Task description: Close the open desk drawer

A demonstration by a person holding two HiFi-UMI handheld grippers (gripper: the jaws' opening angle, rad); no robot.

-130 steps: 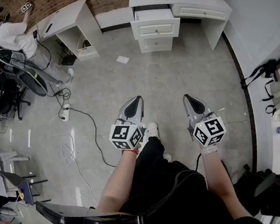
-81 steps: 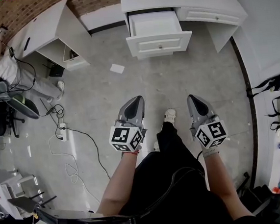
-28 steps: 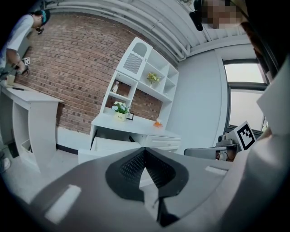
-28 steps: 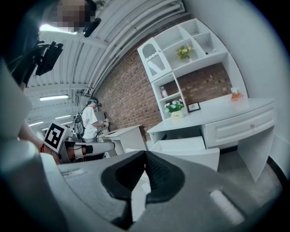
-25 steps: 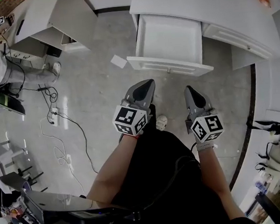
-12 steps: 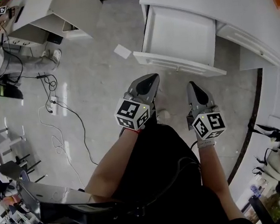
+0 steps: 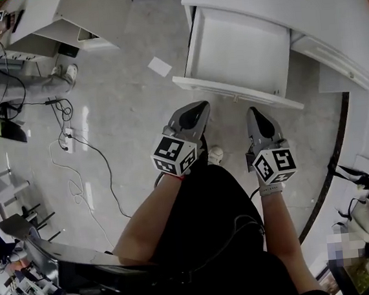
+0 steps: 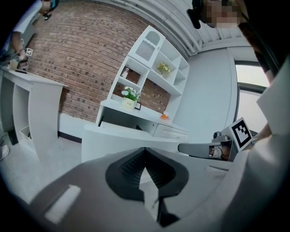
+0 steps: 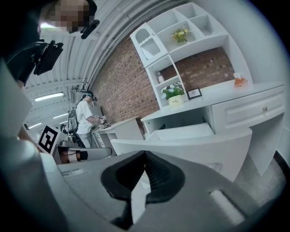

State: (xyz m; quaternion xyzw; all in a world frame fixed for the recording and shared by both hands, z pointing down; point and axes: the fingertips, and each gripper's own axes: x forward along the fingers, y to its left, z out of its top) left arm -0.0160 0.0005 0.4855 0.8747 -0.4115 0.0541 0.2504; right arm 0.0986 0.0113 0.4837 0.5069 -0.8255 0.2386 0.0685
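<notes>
Both arms reach forward and down, roughly parallel. The left gripper (image 7: pixel 195 113) has jaws pressed together, nothing between. The right gripper (image 7: pixel 255 117) sits just to its right, not touching, jaws likewise together, empty. Marker cubes (image 7: pixel 174 156) sit behind jaws at wrists. Bare forearms (image 7: pixel 149 221) trail back toward torso.

I can read no word, number or brand name anywhere. The marker cube (image 7: pixel 174 156) on the left gripper (image 7: pixel 196 109) and the marker cube (image 7: pixel 275 165) on the right gripper (image 7: pixel 254 113) carry only black-and-white square patterns, no letters. The small frame (image 9: pixel 194 93) on the desk top is too small for me to read.
</notes>
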